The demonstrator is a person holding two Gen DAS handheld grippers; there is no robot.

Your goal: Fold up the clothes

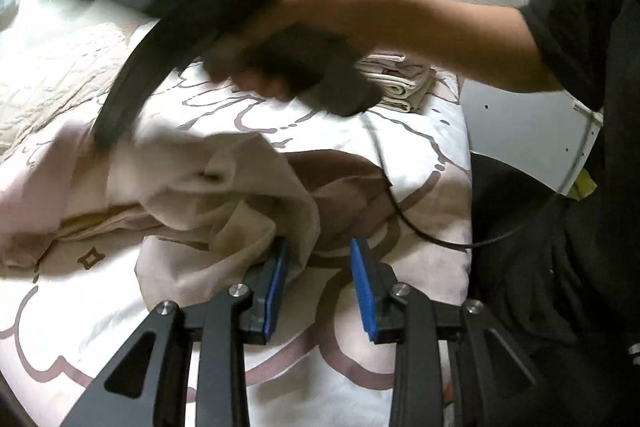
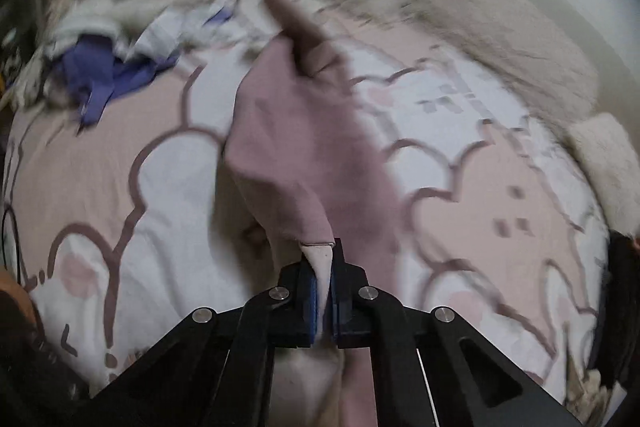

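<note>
A pale pink-beige garment (image 1: 192,187) lies crumpled on the patterned bed cover (image 1: 400,147). My left gripper (image 1: 322,287) is open; the cloth drapes over its left blue pad (image 1: 276,279) and the right pad is bare. In the left wrist view the right hand and its gripper (image 1: 120,115) are blurred, reaching over the garment's far side. In the right wrist view my right gripper (image 2: 324,291) is shut on a hem corner of the pink garment (image 2: 296,131), which stretches away from it over the bed cover (image 2: 480,211).
A stack of folded beige cloths (image 1: 400,83) sits at the bed's far right. A black cable (image 1: 400,211) runs across the cover. A heap of purple and white clothes (image 2: 108,67) and a fuzzy beige blanket (image 2: 500,39) lie at the far side.
</note>
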